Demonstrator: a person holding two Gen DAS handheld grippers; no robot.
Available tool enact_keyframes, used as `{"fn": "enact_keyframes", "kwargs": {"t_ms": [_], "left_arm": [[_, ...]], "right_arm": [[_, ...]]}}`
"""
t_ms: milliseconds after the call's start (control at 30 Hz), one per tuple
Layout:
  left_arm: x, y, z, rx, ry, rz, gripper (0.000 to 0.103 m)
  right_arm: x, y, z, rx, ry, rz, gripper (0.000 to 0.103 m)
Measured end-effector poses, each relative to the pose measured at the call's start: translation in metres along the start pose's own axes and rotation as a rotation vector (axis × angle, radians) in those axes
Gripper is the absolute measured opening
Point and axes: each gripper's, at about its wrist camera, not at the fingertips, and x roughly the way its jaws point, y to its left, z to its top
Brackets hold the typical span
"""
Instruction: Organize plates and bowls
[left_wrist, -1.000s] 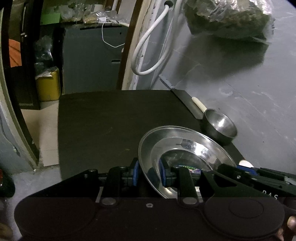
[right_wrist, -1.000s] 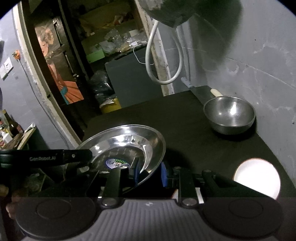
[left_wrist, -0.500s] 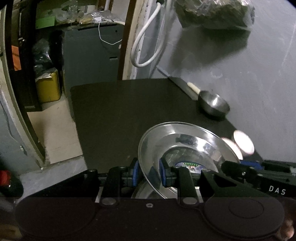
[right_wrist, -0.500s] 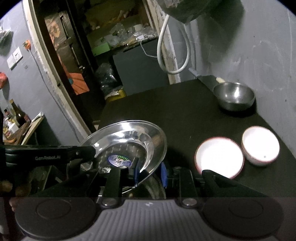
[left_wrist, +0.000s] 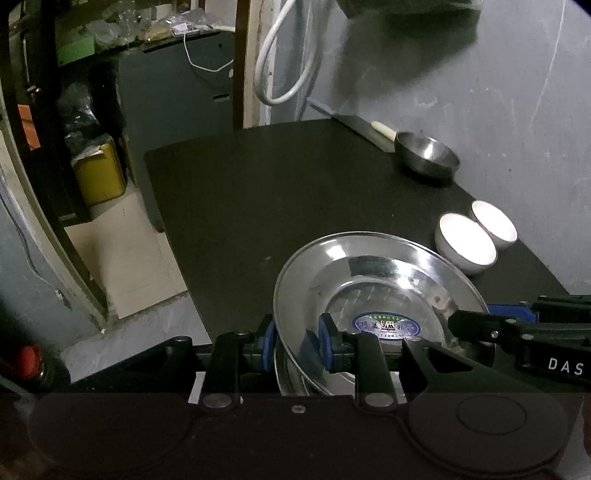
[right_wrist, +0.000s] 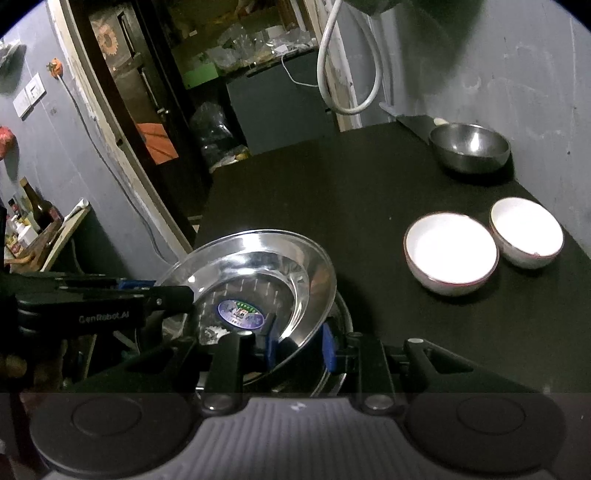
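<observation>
Both grippers' jaws pinch one steel plate by its rim.

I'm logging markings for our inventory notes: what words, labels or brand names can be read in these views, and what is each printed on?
"DAS": white letters on the black body of the right gripper, cut off at the picture's edge.
"GenRobot.AI": pale letters on the black body of the left gripper.
Round blue sticker inside the shiny steel plate: print too small and blurred to read.
</observation>
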Motion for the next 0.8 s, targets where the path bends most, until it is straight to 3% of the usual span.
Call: {"fn": "enact_keyframes", "kwargs": {"t_ms": [800], "left_arm": [[0.017,-0.022,-0.006,0.102,0.053,0.048,0.031]], "right_arm": [[0.004,0.001,-0.007,-0.021,0.053,-0.009,0.031]]}}
